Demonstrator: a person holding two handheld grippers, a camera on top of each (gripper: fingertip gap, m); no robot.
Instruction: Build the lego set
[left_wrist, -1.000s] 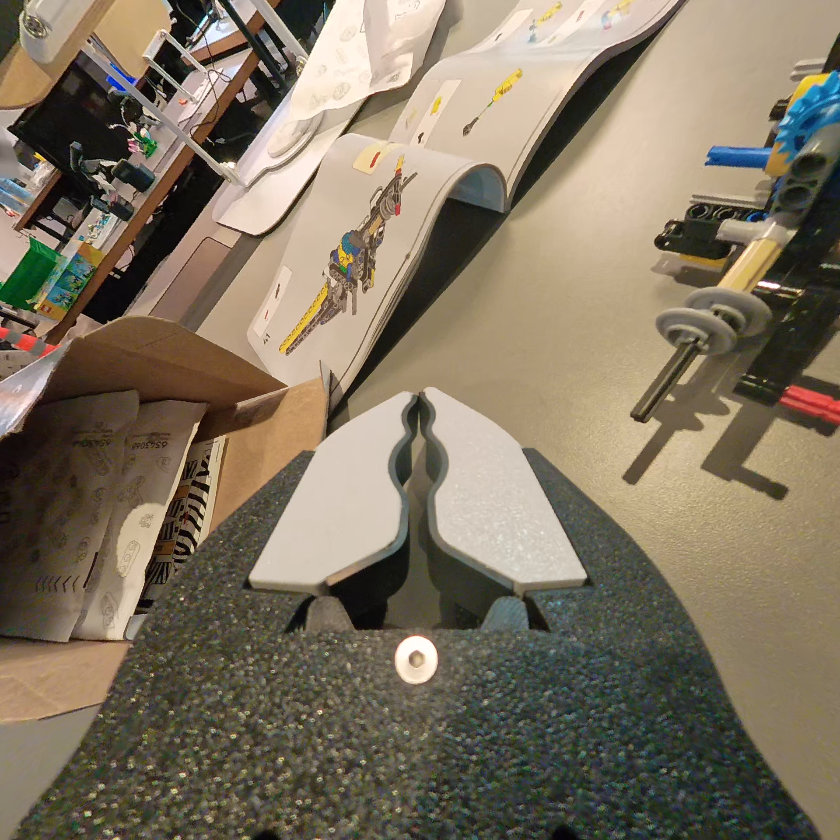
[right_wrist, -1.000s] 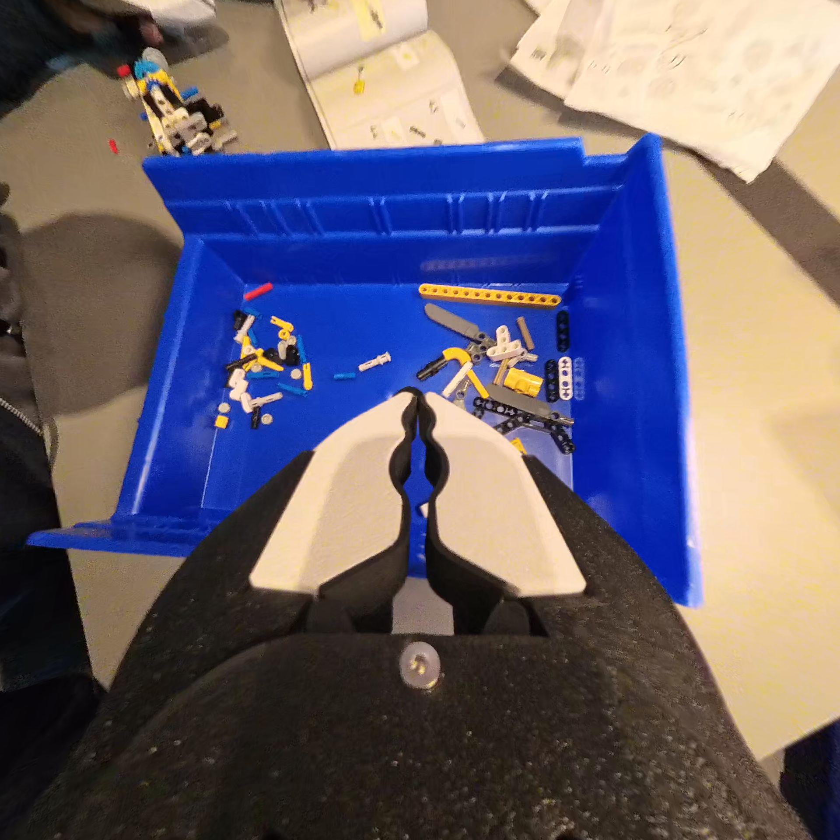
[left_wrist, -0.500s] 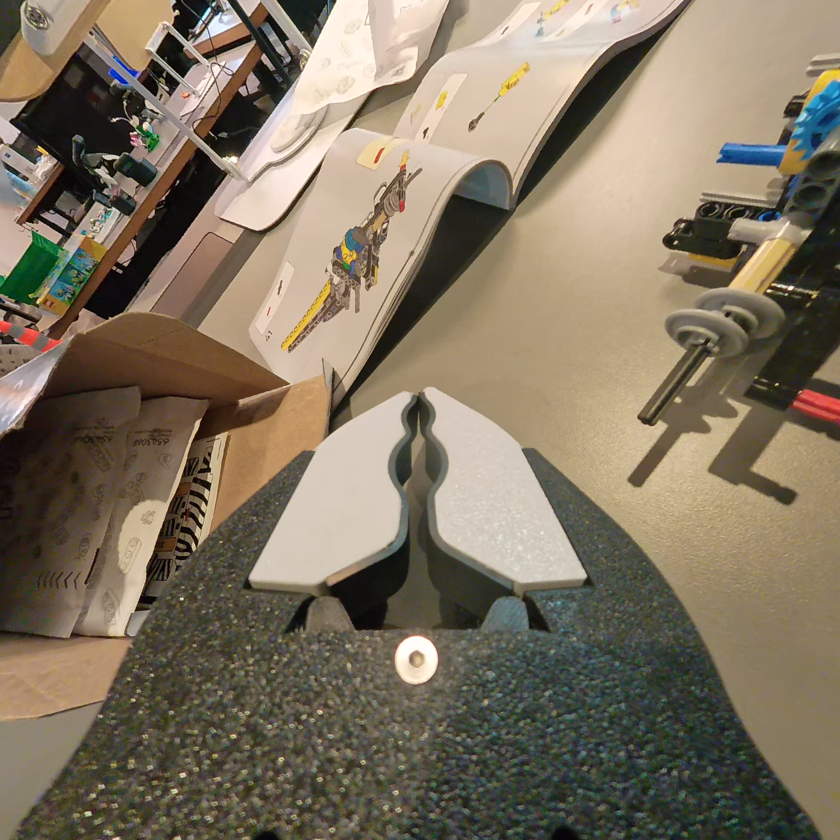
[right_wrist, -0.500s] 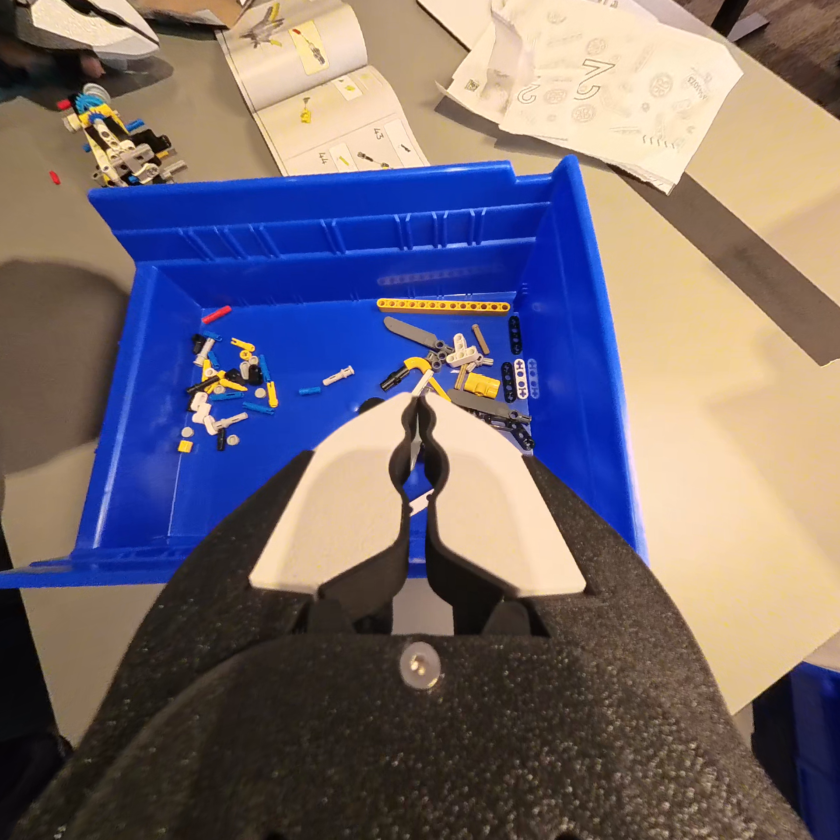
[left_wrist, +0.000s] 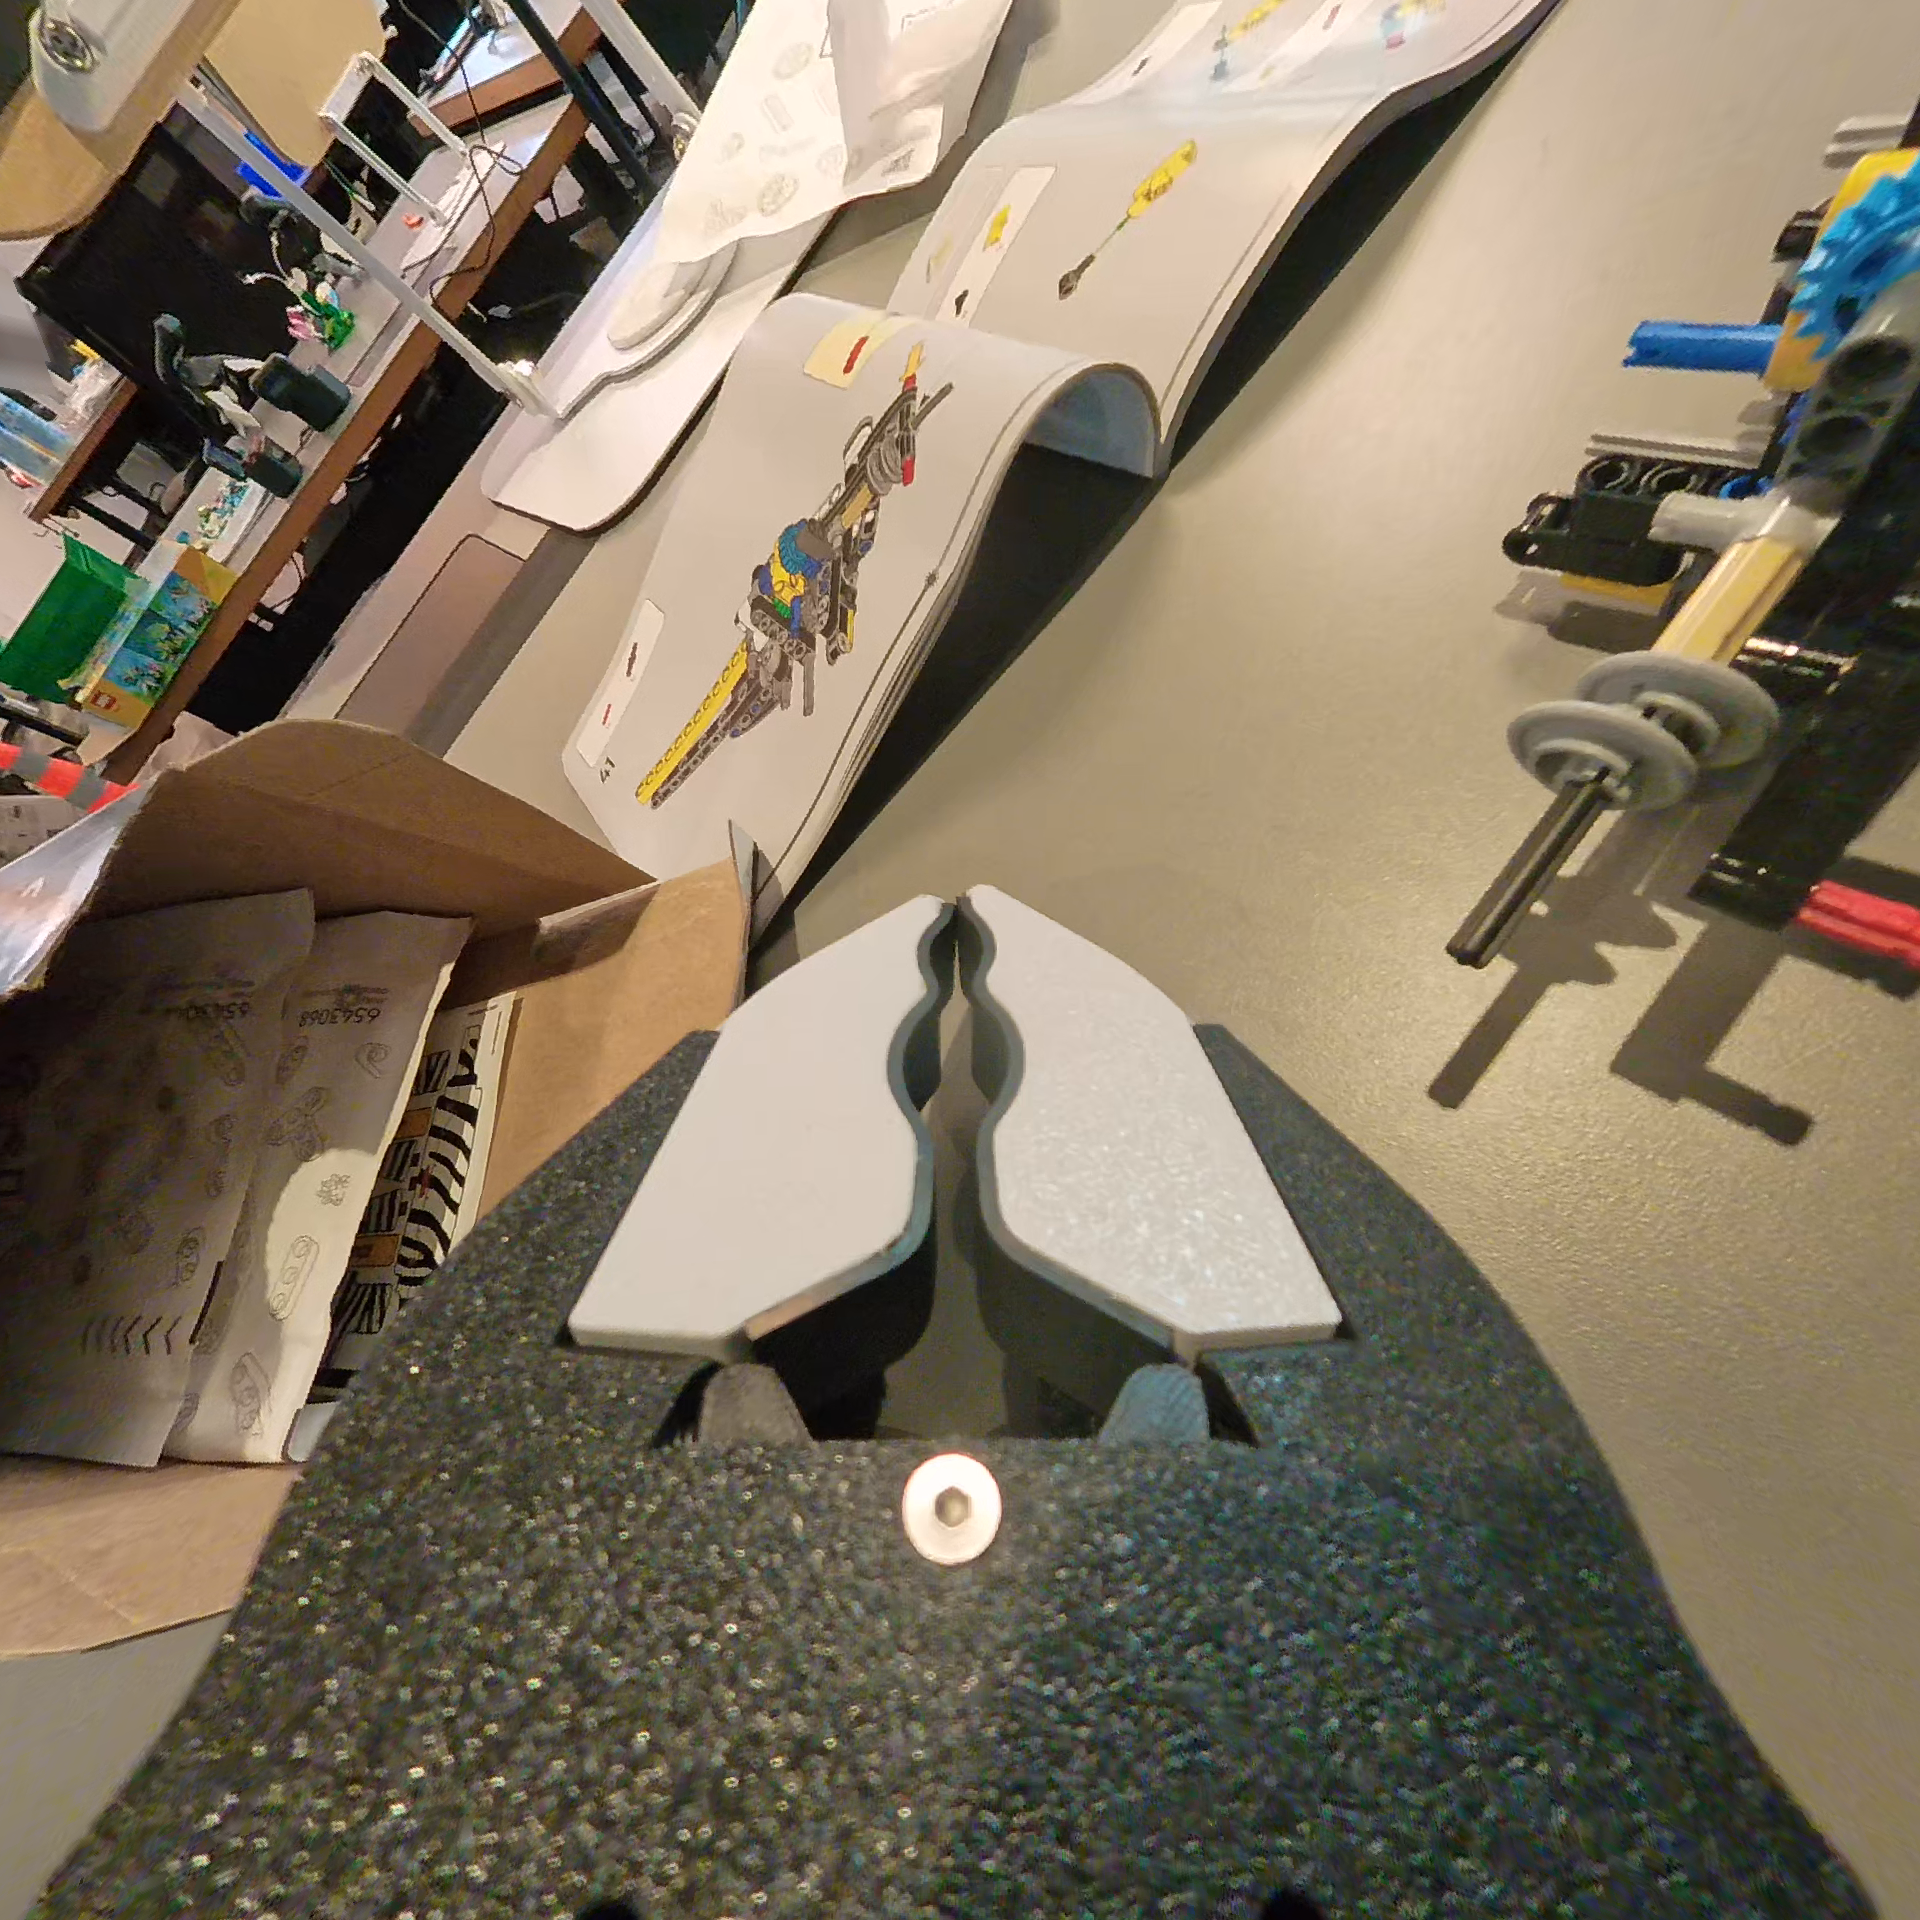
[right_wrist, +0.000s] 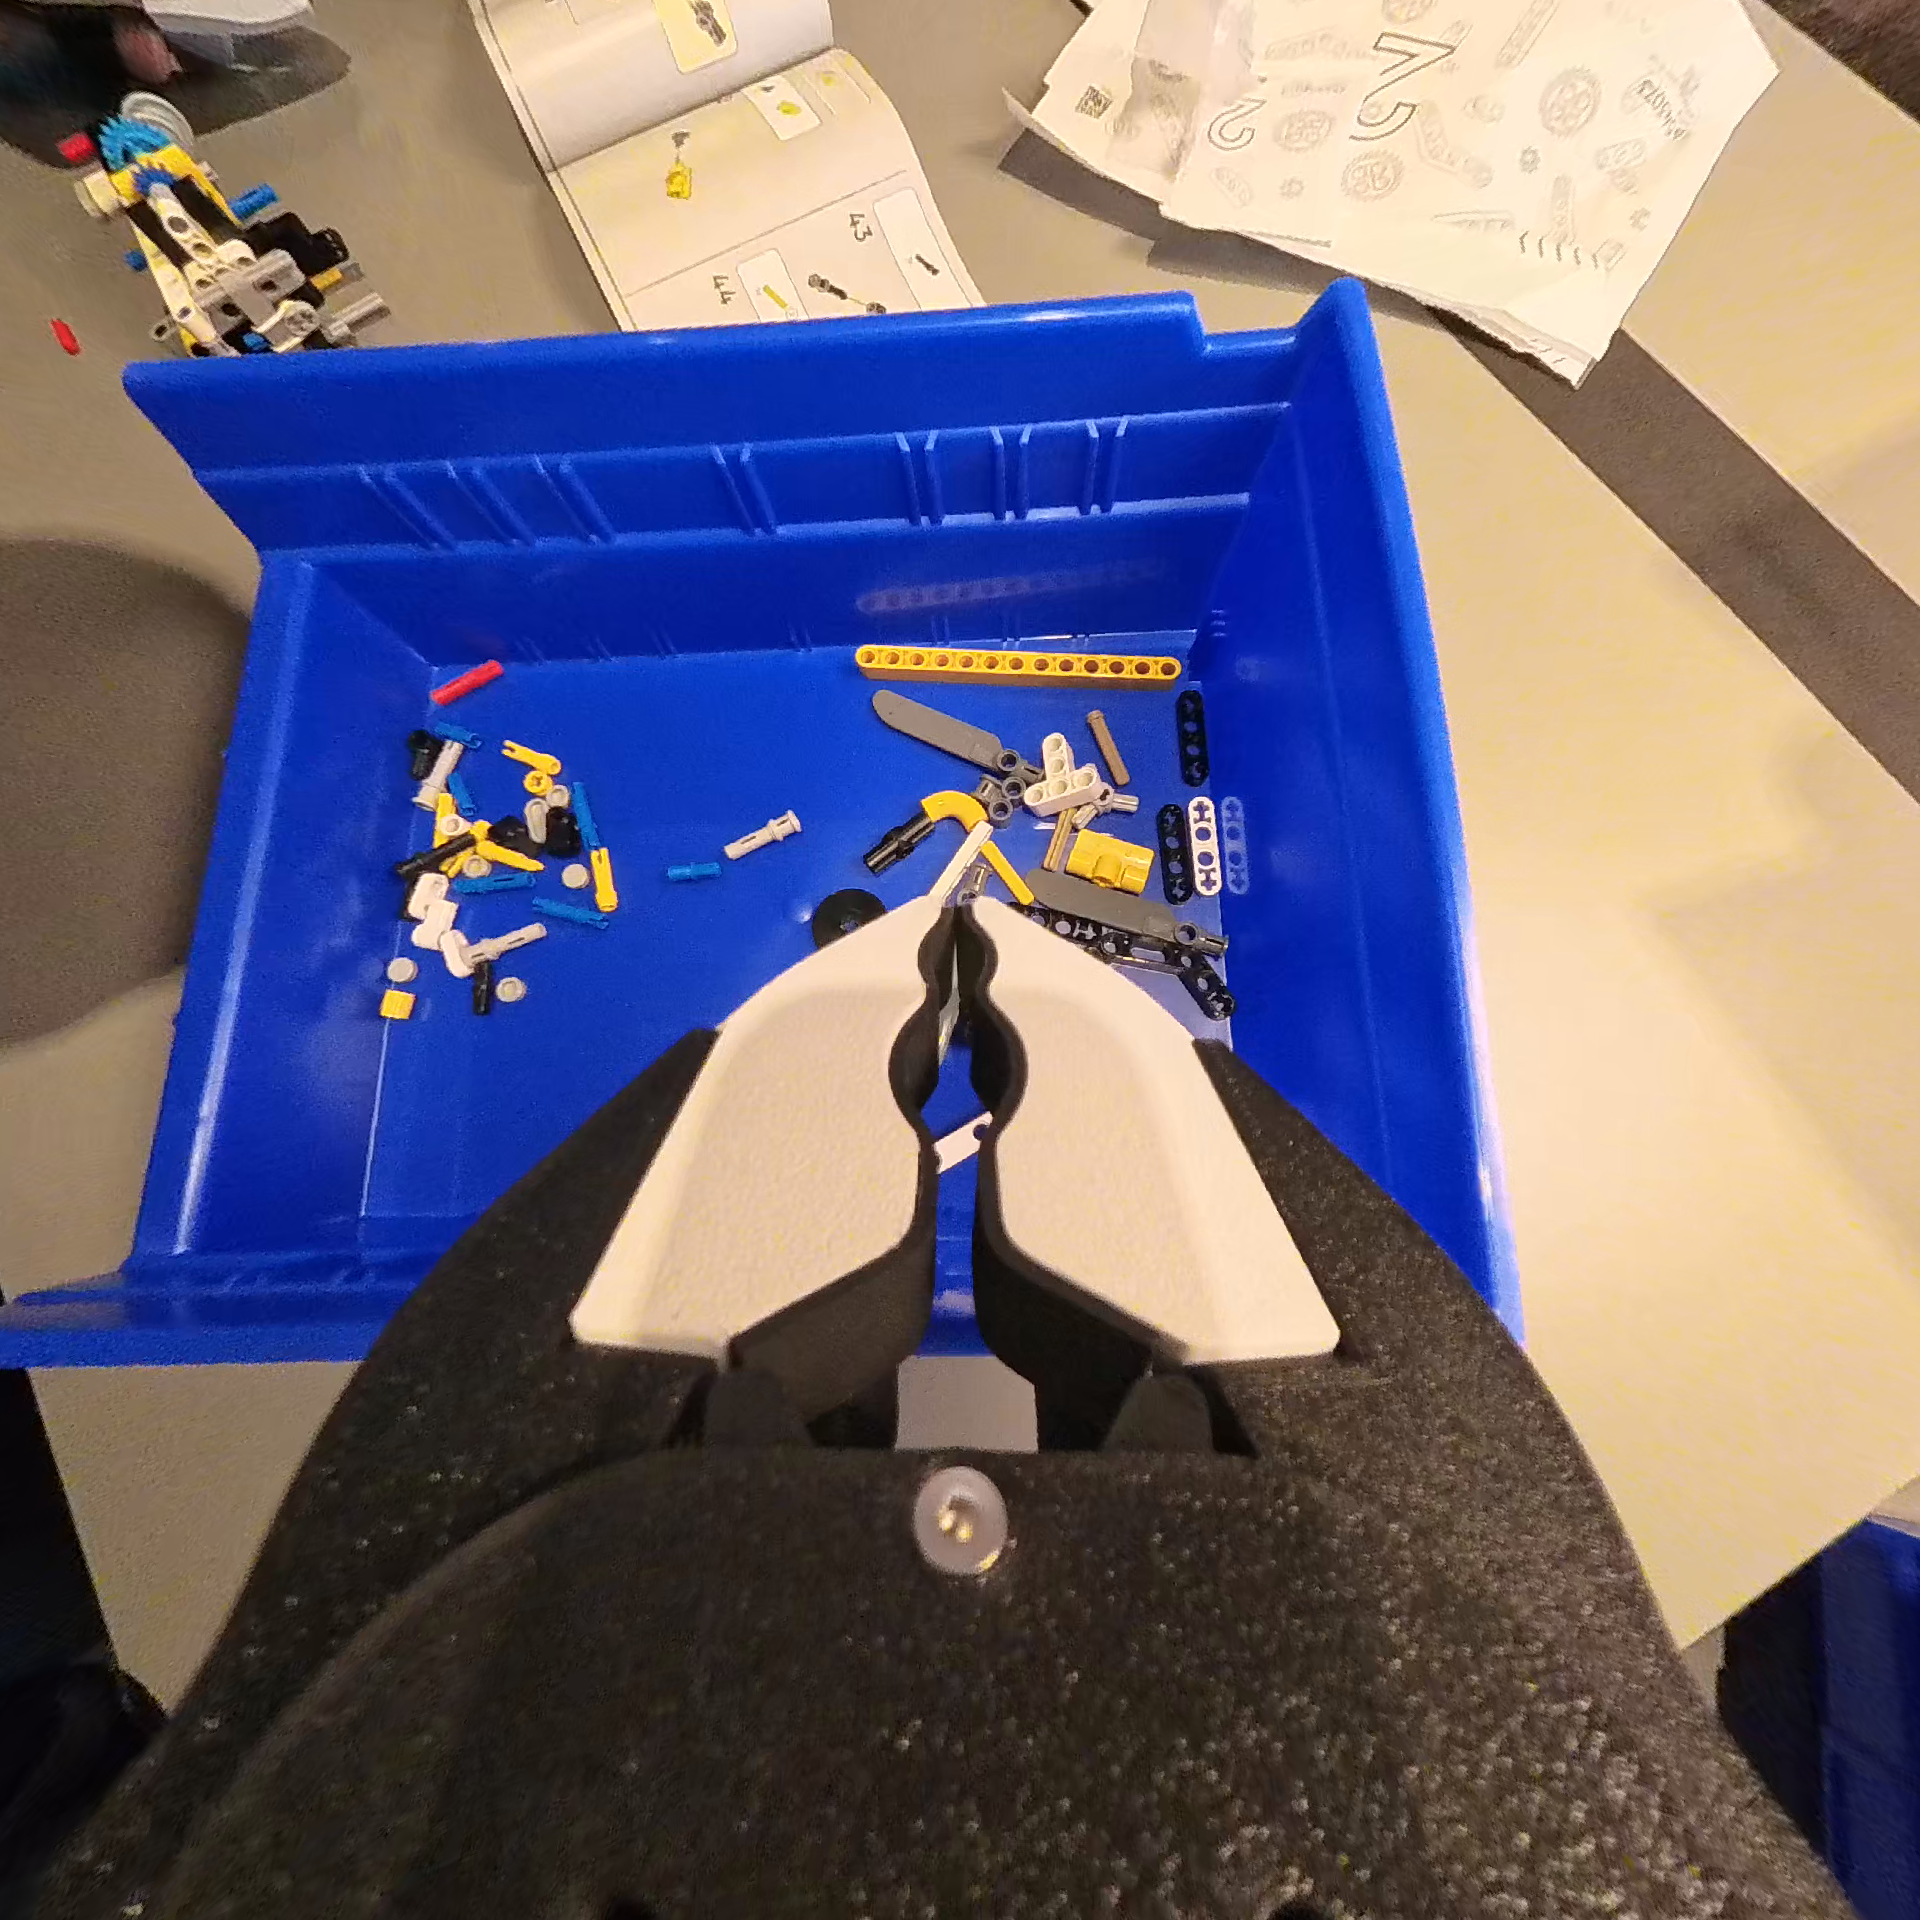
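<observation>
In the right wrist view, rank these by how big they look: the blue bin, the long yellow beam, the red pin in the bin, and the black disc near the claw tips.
1. Blue bin
2. Long yellow beam
3. Red pin and black disc: too alike to rank.

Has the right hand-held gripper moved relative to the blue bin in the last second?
Yes. The right hand-held gripper has shifted: its tips now sit nearer the grey and black beams at the blue bin's right wall, and the bin looks rotated in view.
</observation>
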